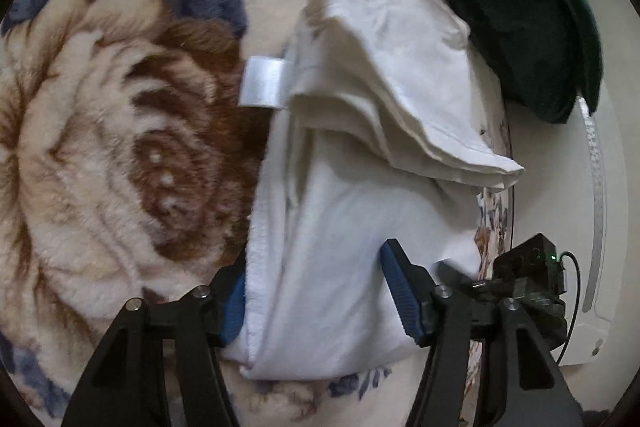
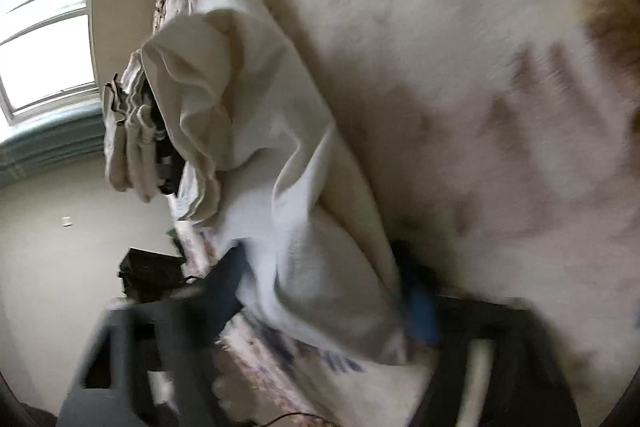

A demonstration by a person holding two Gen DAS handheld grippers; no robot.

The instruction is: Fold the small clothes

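A white garment (image 1: 340, 227) lies on a floral plush blanket (image 1: 120, 147), partly folded, with a white satin tag (image 1: 262, 83) at its left edge and a flap (image 1: 400, 99) doubled over its far part. My left gripper (image 1: 316, 303) is open, its blue-padded fingers (image 1: 400, 299) on either side of the garment's near end. In the right wrist view the same white garment (image 2: 280, 207) runs between my right gripper's fingers (image 2: 420, 307); the gripper (image 2: 324, 291) is wide apart around its near end, blurred by motion.
A dark teal cloth (image 1: 520, 7) lies beyond the garment at the blanket's far edge. The bed edge (image 1: 496, 227) is right of the garment, with a white appliance (image 1: 596, 187) past it. A gloved hand (image 2: 128, 139), a window (image 2: 44, 27) and a wall show in the right view.
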